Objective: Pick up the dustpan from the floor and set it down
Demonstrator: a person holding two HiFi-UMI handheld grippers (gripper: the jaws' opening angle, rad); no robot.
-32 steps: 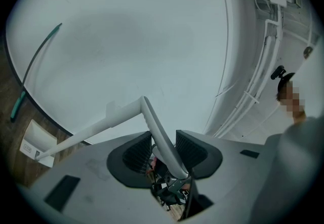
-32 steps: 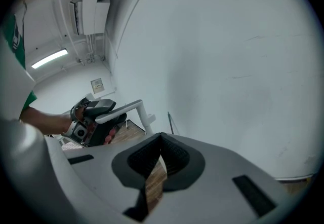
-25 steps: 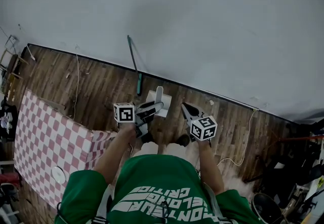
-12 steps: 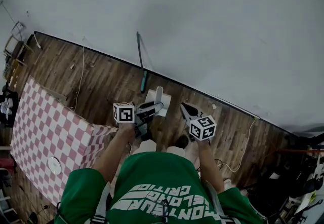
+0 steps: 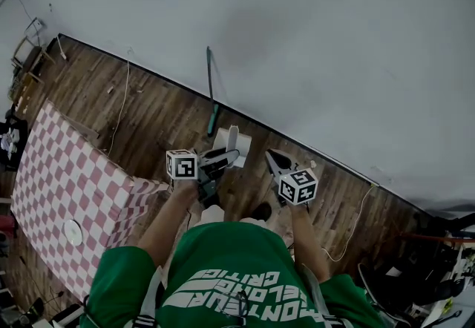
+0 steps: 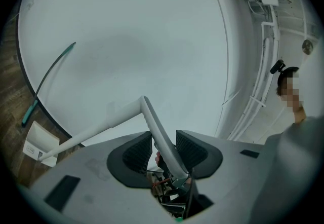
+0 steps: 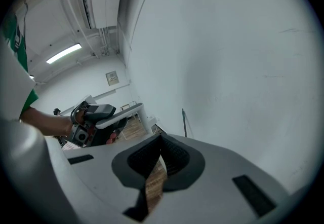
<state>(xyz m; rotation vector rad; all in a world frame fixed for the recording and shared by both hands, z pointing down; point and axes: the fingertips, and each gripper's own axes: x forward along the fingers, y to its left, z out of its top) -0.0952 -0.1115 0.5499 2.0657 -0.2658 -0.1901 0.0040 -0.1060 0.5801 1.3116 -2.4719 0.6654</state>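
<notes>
My left gripper (image 5: 217, 162) is shut on the long white handle (image 6: 158, 132) of the dustpan (image 5: 233, 142), which hangs above the wooden floor near the wall. In the left gripper view the handle runs between the pads (image 6: 137, 153) and bends down to the white pan (image 6: 40, 144) at lower left. My right gripper (image 5: 274, 160) hovers just right of the dustpan, apart from it. Its jaws meet at the tips (image 7: 161, 139) with nothing between them. The right gripper view shows the left gripper (image 7: 93, 121) and the handle (image 7: 124, 111) off to the left.
A green-handled stick (image 5: 211, 96) leans on the white wall behind the dustpan. A table with a red-and-white checked cloth (image 5: 59, 193) stands at the left, with a white disc (image 5: 72, 231) on it. Cables (image 5: 356, 222) lie on the floor, and clutter sits at the lower right.
The head view has swung, so the floor, wall edge and stick slide across the picture. Both grippers and the dustpan keep their places.
</notes>
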